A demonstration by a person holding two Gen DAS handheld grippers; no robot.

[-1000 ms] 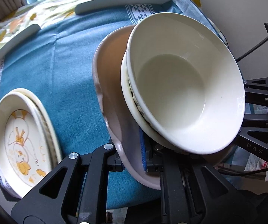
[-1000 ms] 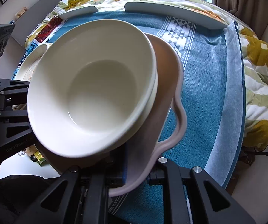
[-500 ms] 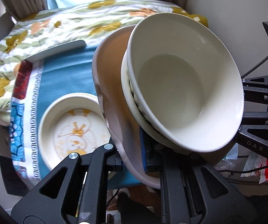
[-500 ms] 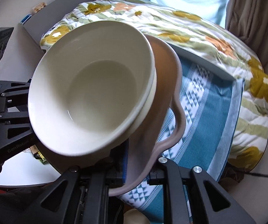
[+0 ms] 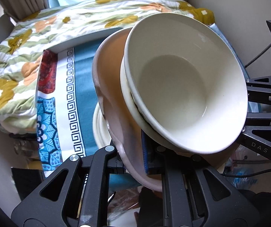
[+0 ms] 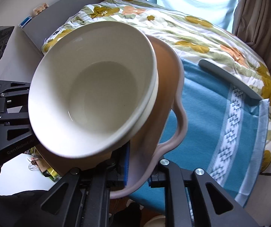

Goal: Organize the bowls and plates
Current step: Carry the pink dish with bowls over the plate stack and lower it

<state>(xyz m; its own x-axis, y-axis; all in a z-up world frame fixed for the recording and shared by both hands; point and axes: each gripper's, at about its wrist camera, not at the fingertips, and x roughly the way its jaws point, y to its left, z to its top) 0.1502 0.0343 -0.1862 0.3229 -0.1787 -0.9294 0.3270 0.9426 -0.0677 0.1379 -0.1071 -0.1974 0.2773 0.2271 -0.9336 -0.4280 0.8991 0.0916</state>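
Below you lies a bench (image 5: 82, 87) under a blue cloth, with a floral quilt (image 5: 22, 43) at its far side. You carry a pink wavy-rimmed plate (image 5: 112, 87), lifted clear of the bench, with two nested cream bowls (image 5: 182, 87) on it. Your left gripper (image 5: 133, 162) clamps its left rim; your right gripper (image 6: 139, 172) clamps the opposite rim. Near left, more cream plates (image 5: 99, 130) wait on the cloth. The stacking looks done; setting it down remains.

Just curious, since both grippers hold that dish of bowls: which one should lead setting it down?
Probably left: the left gripper clamps the pink dish on the side just above the cream plates.
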